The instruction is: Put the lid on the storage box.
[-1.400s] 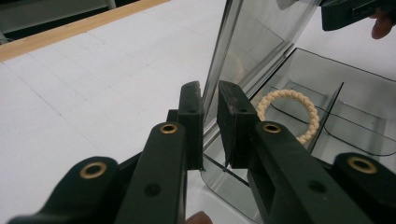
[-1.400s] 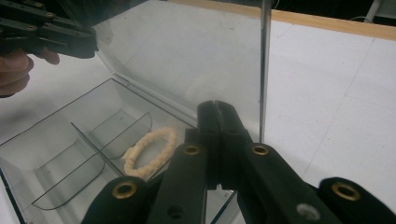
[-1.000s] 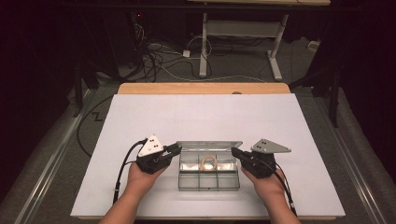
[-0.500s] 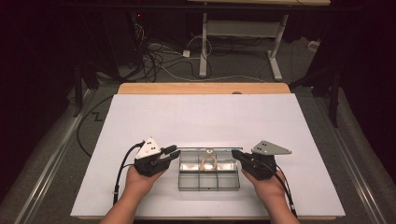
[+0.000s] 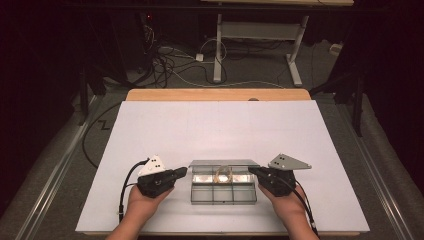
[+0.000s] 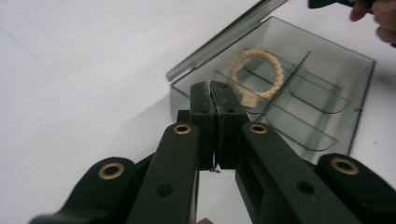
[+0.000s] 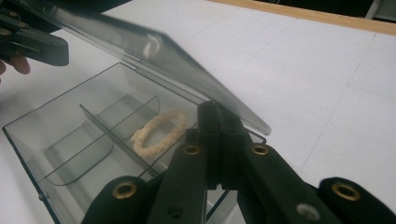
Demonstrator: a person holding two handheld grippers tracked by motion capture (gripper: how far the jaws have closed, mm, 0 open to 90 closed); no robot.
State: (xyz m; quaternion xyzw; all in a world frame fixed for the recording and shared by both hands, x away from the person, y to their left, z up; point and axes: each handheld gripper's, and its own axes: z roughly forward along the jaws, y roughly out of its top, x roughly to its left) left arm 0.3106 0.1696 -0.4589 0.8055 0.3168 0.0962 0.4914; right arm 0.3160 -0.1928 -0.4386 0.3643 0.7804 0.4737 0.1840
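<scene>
The clear smoke-grey compartment box (image 5: pixel 223 188) sits in the lower middle of the high view on the white worktop (image 5: pixel 210 130), its hinged lid (image 5: pixel 224 163) raised along the far edge; a beige bracelet (image 5: pixel 223 174) lies in a far compartment, near the middle.

The left claw (image 5: pixel 182 171) sits just beside the box's upper left corner, its 2 jaws having just closed flat together with nothing between them; in the left gripper view the bracelet (image 6: pixel 257 73) lies just beyond its tips, up and to the right.

The right claw (image 5: pixel 252 171) is pressed together at the upper right corner, close under the lid's edge (image 7: pixel 154 60); whether it pinches anything I cannot tell.

The box's long axis runs left to right between the 2 claws; the bracelet lies about midway, neither claw clearly nearer.
</scene>
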